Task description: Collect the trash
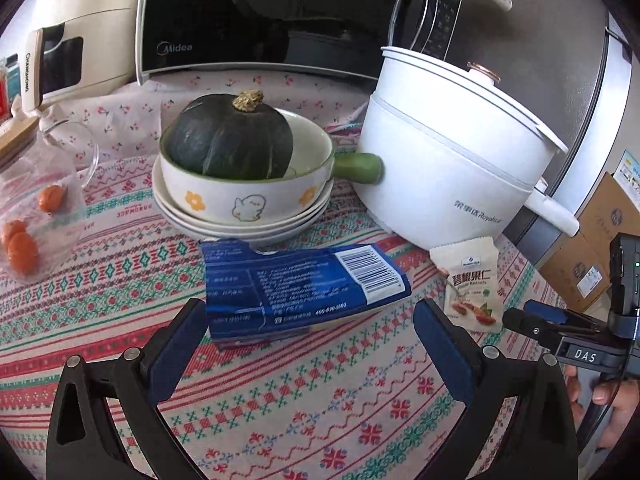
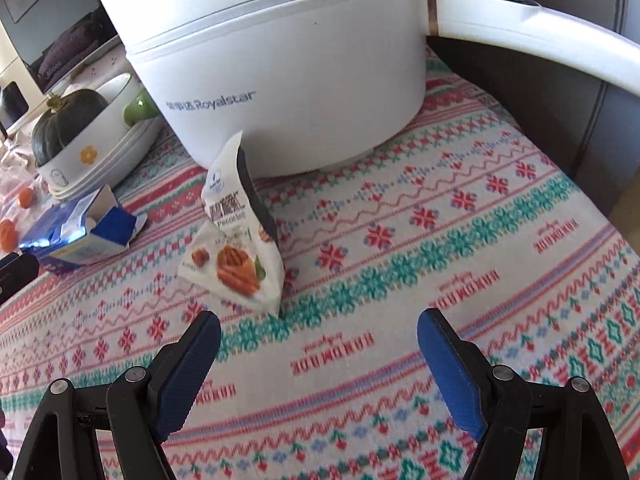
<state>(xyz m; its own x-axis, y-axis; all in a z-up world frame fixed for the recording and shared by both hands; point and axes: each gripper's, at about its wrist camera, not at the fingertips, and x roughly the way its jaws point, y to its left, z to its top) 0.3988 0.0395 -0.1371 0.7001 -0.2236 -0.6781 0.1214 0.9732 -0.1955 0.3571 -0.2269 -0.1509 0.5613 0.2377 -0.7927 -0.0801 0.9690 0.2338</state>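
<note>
Just in front of the white Royalstar electric pot [image 1: 452, 160] on the cloth-covered desk [image 1: 300, 420] lay the trash: a flattened blue carton [image 1: 296, 292] and a pecan snack packet [image 1: 470, 284]. The left claw [image 1: 308, 320] stood wide and empty, its fingers flanking the carton, likely to pinch it. The right claw [image 2: 318, 332], also wide and empty, pointed at the packet [image 2: 236, 232] propped near the pot.

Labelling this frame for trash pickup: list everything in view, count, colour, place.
carton: 1, blue, flattened, front centre of tablecloth
snack packet: 1, white, before the pot
pot: 1, white, right
squash: 1, dark green, in bowl
bowl: 1, cream, green handle, on plates
plates: stacked, white, centre
microwave: 1, black, back
tablecloth: 1, patterned red-green
left gripper: open, carton between fingers
right gripper: open, near packet
</note>
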